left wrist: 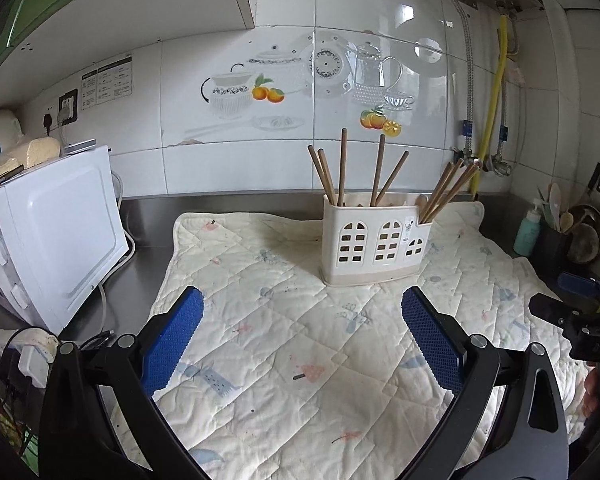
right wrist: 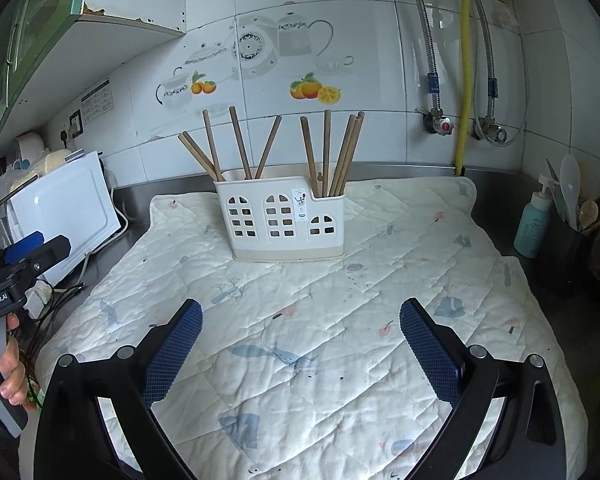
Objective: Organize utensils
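Observation:
A cream utensil holder (left wrist: 374, 240) (right wrist: 282, 220) with arched window cut-outs stands on a quilted cloth (left wrist: 300, 344) (right wrist: 320, 320). Several brown wooden chopsticks (left wrist: 342, 168) (right wrist: 240, 144) stick up from its tall compartments, and several more (left wrist: 448, 190) (right wrist: 342, 156) lean in the low right one. My left gripper (left wrist: 302, 304) hovers open over the cloth, well short of the holder, nothing between its blue pads. My right gripper (right wrist: 300, 316) is also open and empty, likewise in front of the holder. Each view shows the other gripper at its edge: the right gripper (left wrist: 572, 308) and the left gripper (right wrist: 24, 256).
A white appliance (left wrist: 56, 240) (right wrist: 68, 208) stands left of the cloth with cables and a plug beside it. At the right a teal bottle (left wrist: 527, 232) (right wrist: 534, 224) and a dark pot with spoons (right wrist: 572, 208) stand on the steel counter. Pipes and valves (right wrist: 444, 124) run down the tiled wall.

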